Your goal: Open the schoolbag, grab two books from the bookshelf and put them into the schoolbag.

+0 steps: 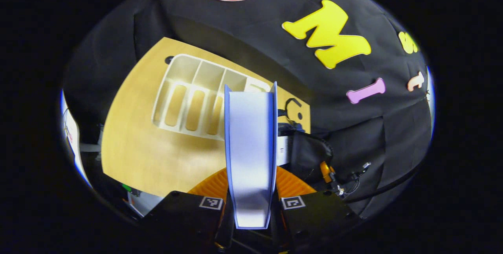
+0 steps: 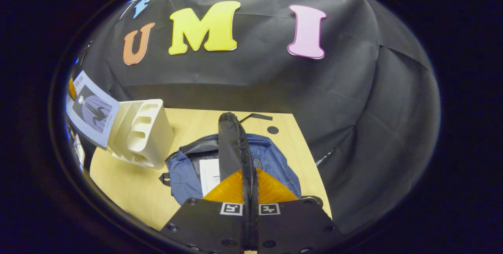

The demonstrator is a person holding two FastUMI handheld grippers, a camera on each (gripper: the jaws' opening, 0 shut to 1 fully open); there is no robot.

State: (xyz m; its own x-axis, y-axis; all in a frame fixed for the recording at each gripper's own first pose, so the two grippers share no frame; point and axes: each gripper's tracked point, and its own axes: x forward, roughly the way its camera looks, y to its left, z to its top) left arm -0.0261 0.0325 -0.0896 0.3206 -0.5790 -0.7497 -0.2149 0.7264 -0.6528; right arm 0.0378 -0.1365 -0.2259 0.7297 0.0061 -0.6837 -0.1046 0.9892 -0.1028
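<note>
Left gripper [image 1: 251,207]: jaws clamped on a book [image 1: 251,148], held spine-up above the tabletop [image 1: 133,155]. Bookshelf [image 1: 196,100]: white, compartments bare, near the far edge. Right gripper [image 2: 250,195]: jaws pinching the schoolbag's flap [image 2: 232,144], lifted. Schoolbag [image 2: 184,175]: blue, open, beside the bookshelf.

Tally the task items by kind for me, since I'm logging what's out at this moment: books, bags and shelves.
Books: 2, one held in the left gripper, the book, and a white one inside the schoolbag
Schoolbags: 1, the blue schoolbag, its flap held by the right gripper
Bookshelves: 1, the cream bookshelf
Total: 4
</note>
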